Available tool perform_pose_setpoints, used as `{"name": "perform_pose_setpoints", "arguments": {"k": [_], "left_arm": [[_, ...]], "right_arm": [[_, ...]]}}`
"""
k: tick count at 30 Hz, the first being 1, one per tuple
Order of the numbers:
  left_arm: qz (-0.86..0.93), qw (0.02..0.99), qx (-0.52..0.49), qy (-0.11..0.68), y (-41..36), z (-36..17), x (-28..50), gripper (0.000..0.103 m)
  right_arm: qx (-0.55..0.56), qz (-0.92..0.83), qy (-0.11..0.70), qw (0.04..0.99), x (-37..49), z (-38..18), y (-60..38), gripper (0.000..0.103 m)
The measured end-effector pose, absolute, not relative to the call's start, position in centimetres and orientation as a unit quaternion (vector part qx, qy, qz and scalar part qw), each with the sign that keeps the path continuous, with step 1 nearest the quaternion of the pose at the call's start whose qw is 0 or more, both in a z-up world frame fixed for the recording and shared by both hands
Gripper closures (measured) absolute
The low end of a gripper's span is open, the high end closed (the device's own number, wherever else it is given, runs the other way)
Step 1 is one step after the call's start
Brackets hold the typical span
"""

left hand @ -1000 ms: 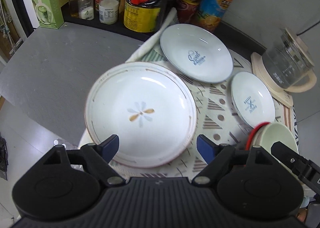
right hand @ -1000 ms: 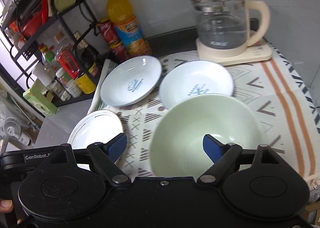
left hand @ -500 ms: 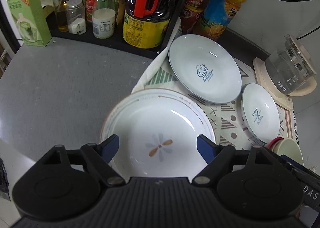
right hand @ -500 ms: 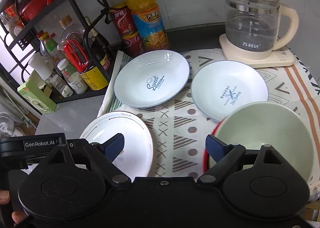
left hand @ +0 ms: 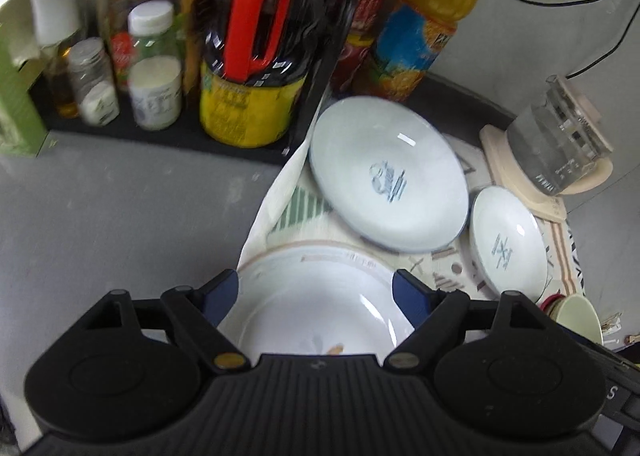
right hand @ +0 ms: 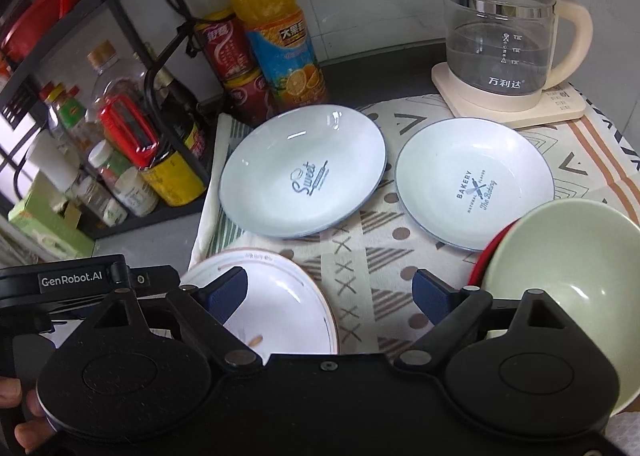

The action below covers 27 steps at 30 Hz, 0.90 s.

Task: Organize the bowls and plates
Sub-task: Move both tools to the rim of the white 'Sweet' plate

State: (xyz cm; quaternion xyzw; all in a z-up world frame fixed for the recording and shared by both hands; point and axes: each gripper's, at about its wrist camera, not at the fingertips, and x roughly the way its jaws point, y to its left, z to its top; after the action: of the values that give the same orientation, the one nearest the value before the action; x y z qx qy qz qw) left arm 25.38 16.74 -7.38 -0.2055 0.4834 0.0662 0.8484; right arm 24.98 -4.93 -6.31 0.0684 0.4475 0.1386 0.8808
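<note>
Glossy round flower plate [right hand: 280, 304] at 7 o'clock on the patterned cloth [right hand: 360, 268], white glaze with thin brown rim line; near half hidden behind claw bodies in both views. "Sweet" plate [right hand: 304, 172] at centre, shallow, pale blue-white, thin blue edge, smooth and reflective. "Bakery" plate [right hand: 476, 184] at 3 o'clock of it, same glaze, near rim overlapped by green bowl [right hand: 568, 276]. Bowl matte pale green, deep and round, nested in a red one showing only as a thin arc; right side cut off by the frame.

Left claw [left hand: 316, 296]: blue ribbed pads set wide apart above the flower plate's far rim, nothing clamped. Right claw [right hand: 332, 292]: pads wide apart over bare cloth between flower plate and bowl, having just been opening, nothing between them.

Glass kettle [right hand: 504, 44] at 1 o'clock, cream lid and base. Orange drink bottle [right hand: 276, 28] at 11 o'clock, beside red cans. Left-wrist view motion-blurred; rack labels unreadable. Grey table [left hand: 120, 224] dull, speckled.
</note>
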Motion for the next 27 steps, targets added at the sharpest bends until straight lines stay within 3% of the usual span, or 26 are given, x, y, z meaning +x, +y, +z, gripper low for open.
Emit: {"name": "perform_pose_setpoints", "arguments": {"k": [10, 14, 25, 27], "left_arm": [[0.036, 0.853, -0.214, 0.474, 17.7, -9.3, 29.4, 0.032], [0.031, 0.848, -0.214, 0.484, 17.7, -10.7, 30.7, 0.043], [0.029, 0.846, -0.217, 0.487, 17.9, -13.4, 33.7, 0.059], [0.035, 0.840, -0.225, 0.493, 18.0, -14.1, 34.1, 0.067]], "right_arm": [[0.109, 0.111, 0.437, 0.886, 27.0, -7.5, -4.2, 0.025], [0.126, 0.099, 0.438, 0.884, 28.1, -8.4, -3.8, 0.030], [0.155, 0.058, 0.445, 0.880, 31.6, -11.4, -3.2, 0.030], [0.166, 0.047, 0.444, 0.879, 32.1, -12.0, -3.4, 0.030]]}}
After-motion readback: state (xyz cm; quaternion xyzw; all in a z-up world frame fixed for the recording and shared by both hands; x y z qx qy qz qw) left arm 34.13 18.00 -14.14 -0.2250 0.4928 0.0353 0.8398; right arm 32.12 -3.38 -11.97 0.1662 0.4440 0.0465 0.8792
